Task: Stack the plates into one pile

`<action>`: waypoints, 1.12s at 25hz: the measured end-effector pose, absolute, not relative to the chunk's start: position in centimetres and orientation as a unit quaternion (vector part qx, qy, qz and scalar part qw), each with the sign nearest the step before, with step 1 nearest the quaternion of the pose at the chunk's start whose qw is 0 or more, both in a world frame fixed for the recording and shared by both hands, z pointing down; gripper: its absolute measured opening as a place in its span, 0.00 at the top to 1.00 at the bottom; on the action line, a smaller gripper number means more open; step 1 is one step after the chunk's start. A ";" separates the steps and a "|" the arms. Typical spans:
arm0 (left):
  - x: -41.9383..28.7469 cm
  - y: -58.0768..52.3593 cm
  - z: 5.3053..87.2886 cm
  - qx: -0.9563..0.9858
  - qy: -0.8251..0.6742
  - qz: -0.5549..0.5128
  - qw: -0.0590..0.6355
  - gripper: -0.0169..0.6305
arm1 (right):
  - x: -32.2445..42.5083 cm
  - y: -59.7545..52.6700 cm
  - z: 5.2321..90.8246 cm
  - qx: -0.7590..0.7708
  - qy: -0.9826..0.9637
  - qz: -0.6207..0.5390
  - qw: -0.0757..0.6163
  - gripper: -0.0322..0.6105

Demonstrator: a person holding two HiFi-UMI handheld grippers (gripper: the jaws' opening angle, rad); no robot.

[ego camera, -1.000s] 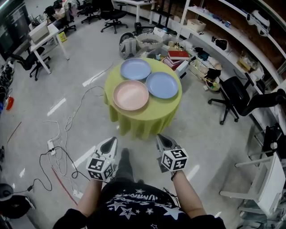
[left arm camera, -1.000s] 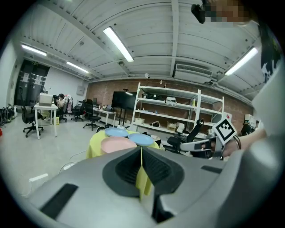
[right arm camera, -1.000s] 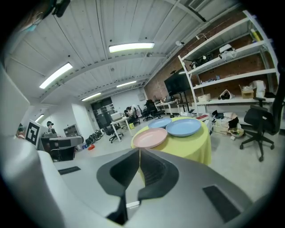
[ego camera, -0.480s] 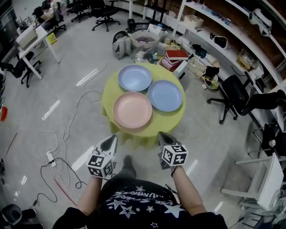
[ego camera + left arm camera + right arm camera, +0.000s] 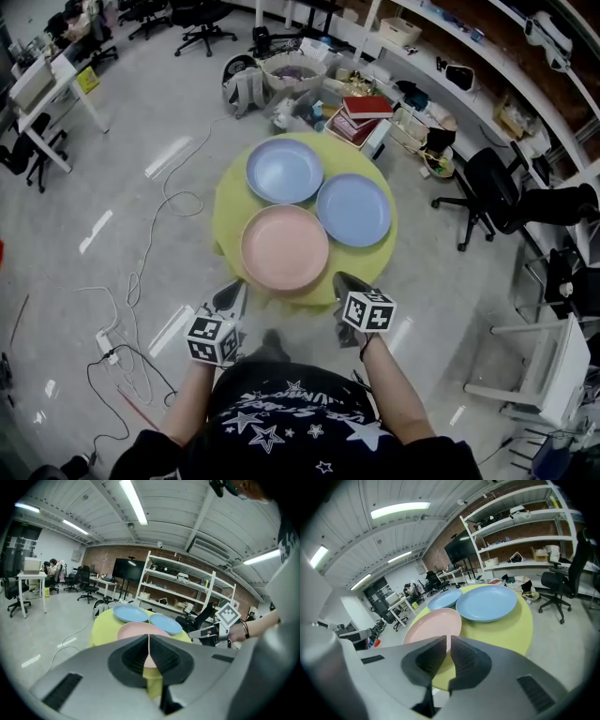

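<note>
Both closed, pointing forward, left claw (image 5: pixel 234 288), right claw (image 5: pixel 340 279)

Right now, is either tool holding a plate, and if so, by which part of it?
Nothing is held. The left tool and the right tool are both shut and empty, and neither touches the pink plate.

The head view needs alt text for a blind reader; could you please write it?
From above, a round table in a yellow-green cloth holds three unstacked plates: a pink plate nearest, a far blue plate and a right blue plate. A person holds the left gripper and right gripper, both shut and empty, at its near edge.
</note>
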State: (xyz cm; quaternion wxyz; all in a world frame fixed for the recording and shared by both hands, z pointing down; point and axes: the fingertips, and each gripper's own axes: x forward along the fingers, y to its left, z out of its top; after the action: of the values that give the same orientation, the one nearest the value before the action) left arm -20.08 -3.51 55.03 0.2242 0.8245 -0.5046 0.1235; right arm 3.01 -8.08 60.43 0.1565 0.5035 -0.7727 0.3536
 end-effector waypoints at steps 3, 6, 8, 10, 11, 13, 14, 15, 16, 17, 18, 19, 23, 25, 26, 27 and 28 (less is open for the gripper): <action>-20.6 -4.9 56.4 0.823 -0.499 0.130 0.239 0.94 | 2.5 -9.5 61.5 0.503 -0.767 0.360 0.173 0.92; -21.1 -6.2 57.7 0.824 -0.489 0.137 0.252 0.94 | 2.0 -10.5 62.5 0.509 -0.755 0.374 0.177 0.92; -21.3 -6.9 58.4 0.824 -0.483 0.140 0.260 0.94 | 1.5 -10.8 63.2 0.512 -0.747 0.388 0.171 0.90; -21.3 -7.5 58.9 0.823 -0.480 0.140 0.270 0.94 | 1.4 -11.0 63.8 0.511 -0.741 0.402 0.168 0.78; -21.2 -7.7 59.2 0.822 -0.479 0.141 0.274 0.94 | 1.4 -11.0 64.2 0.511 -0.738 0.409 0.166 0.76; -21.0 -7.9 59.5 0.820 -0.478 0.144 0.281 0.94 | 1.7 -11.1 64.8 0.513 -0.730 0.421 0.163 0.75; -20.9 -8.0 59.7 0.819 -0.477 0.147 0.283 0.94 | 1.8 -11.2 65.1 0.514 -0.726 0.427 0.163 0.75; -20.8 -8.2 59.8 0.819 -0.477 0.149 0.284 0.94 | 1.9 -11.3 65.4 0.514 -0.723 0.432 0.164 0.75; -20.7 -8.3 59.9 0.818 -0.477 0.152 0.284 0.94 | 2.0 -11.6 65.7 0.512 -0.722 0.435 0.165 0.74; -20.6 -8.4 60.0 0.816 -0.480 0.154 0.284 0.94 | 2.1 -11.8 66.0 0.510 -0.721 0.438 0.167 0.74; -20.5 -8.5 60.0 0.813 -0.483 0.156 0.284 0.94 | 2.1 -12.1 66.2 0.506 -0.722 0.441 0.168 0.74; -20.4 -8.6 60.0 0.810 -0.488 0.158 0.284 0.94 | 2.2 -12.5 66.3 0.501 -0.723 0.444 0.170 0.74; -20.1 -8.7 59.7 0.793 -0.513 0.163 0.286 0.94 | 2.0 -14.0 66.9 0.475 -0.734 0.451 0.182 0.73; -20.1 -8.6 59.7 0.782 -0.528 0.163 0.289 0.94 | 1.7 -14.9 67.1 0.457 -0.743 0.449 0.194 0.73; -20.0 -8.6 59.7 0.776 -0.536 0.162 0.292 0.94 | 1.5 -15.2 67.1 0.448 -0.748 0.447 0.201 0.73; -19.9 -8.5 59.7 0.770 -0.543 0.161 0.295 0.94 | 1.4 -15.6 67.2 0.440 -0.752 0.446 0.207 0.73; -19.8 -8.4 59.7 0.764 -0.549 0.160 0.298 0.94 | 1.3 -15.9 67.3 0.431 -0.755 0.444 0.216 0.73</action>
State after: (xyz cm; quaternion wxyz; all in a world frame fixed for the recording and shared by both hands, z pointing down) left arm -19.78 -8.39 59.69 0.2984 0.7640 -0.5492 0.1602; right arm 1.28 -15.91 67.28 0.2156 0.4310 -0.7551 0.4444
